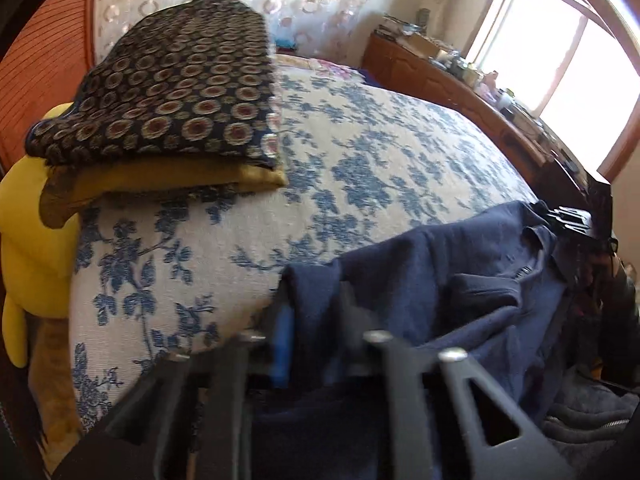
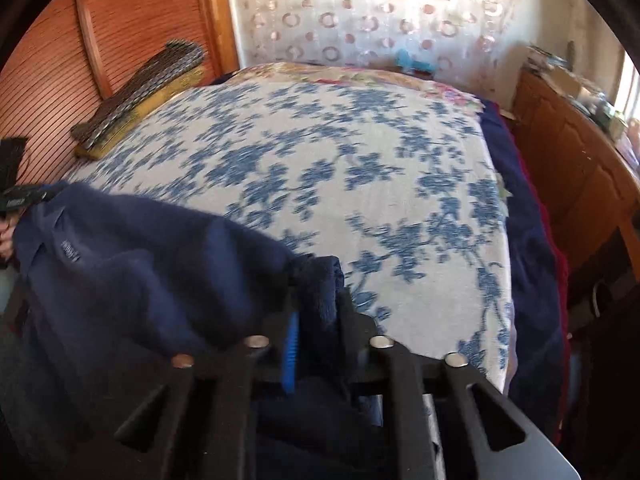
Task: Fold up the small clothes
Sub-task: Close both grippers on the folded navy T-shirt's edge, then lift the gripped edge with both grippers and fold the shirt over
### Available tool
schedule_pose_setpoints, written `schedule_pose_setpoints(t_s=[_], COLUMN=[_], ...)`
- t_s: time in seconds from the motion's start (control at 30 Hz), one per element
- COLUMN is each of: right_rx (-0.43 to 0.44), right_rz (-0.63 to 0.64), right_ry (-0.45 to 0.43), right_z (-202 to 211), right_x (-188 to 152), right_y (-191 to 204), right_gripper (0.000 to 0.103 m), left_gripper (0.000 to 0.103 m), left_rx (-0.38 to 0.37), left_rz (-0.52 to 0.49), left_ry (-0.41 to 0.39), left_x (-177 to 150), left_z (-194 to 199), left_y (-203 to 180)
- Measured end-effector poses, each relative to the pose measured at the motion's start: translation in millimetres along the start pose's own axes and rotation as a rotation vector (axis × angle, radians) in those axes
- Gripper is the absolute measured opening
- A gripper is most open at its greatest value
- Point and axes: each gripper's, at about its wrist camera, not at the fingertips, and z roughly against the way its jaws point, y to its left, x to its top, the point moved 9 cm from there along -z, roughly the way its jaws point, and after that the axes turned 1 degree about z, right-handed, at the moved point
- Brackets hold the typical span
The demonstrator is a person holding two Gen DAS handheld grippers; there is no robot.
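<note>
The left gripper (image 1: 316,300) is closed on a fold of the navy blue garment (image 1: 460,280), and its fingers stand narrow with the cloth pinched between them. The right gripper (image 2: 316,296) also pinches an edge of the same navy blue garment (image 2: 132,260), with its jaws nearly together. The garment hangs between both grippers at the near edge of the bed, over the white bedspread with blue flowers (image 1: 360,152). In the left wrist view it fills the 4 o'clock part; in the right wrist view it sits at 8 o'clock. A small label (image 2: 70,251) shows near what seems to be the collar, though the picture is blurred there. At 10 o'clock in both views lies a stack of folded clothes (image 1: 168,92): a dark patterned piece on top of a mustard one (image 1: 180,180), beside the wooden headboard (image 2: 60,92).
</note>
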Motion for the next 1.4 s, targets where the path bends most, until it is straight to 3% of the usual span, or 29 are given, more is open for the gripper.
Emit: schedule_pose_setpoints(t_s=[0.17,0.4,0.6,0.8,0.97,1.17,1.3,1.4], right_rx=[0.006,-0.029,-0.062,-0.091,-0.142,-0.174,-0.181,-0.194], right_rz=[0.002,0.007,0.022,0.053,0.093,0.118,0.128,0.132], right_ry=[-0.108,-0.318,-0.477,-0.653,-0.754,-0.827,-0.792,-0.732], right_z=[36.9,140.4,225.8,307.5,360.0,392.1,367.0,330.1], right_x=[9.3,26.5,40.3,56.5,64.5,75.7,102.3,120.1], right_y=[8.5,20.8,34.5,45.0,54.7,64.5,60.3,47.9], right_gripper=[0.012,0.011,0.011,0.011,0.011,0.011,0.011,0.011], left_gripper=[0.008,0.008,0.007,0.007,0.007,0.007,0.007,0.007], left_rx=[-0.023,-0.089,-0.093,-0.109,-0.106,-0.047,0.015,0.074], left_rz=[-0.051,-0.167,-0.223,-0.249,-0.272,-0.266,-0.240,-0.223], left_ry=[-0.094,-0.342,-0.527,-0.706,-0.809,-0.857,-0.823,-0.767], left_x=[11.2,34.0,59.0,79.7,88.7,110.7,135.6,159.4], left_z=[42.4,155.6,232.9,298.6,339.1,349.4,322.8,280.0], left_y=[-29.6,-90.8,-125.9,-145.6,-148.4,-127.5,-101.5,-74.5])
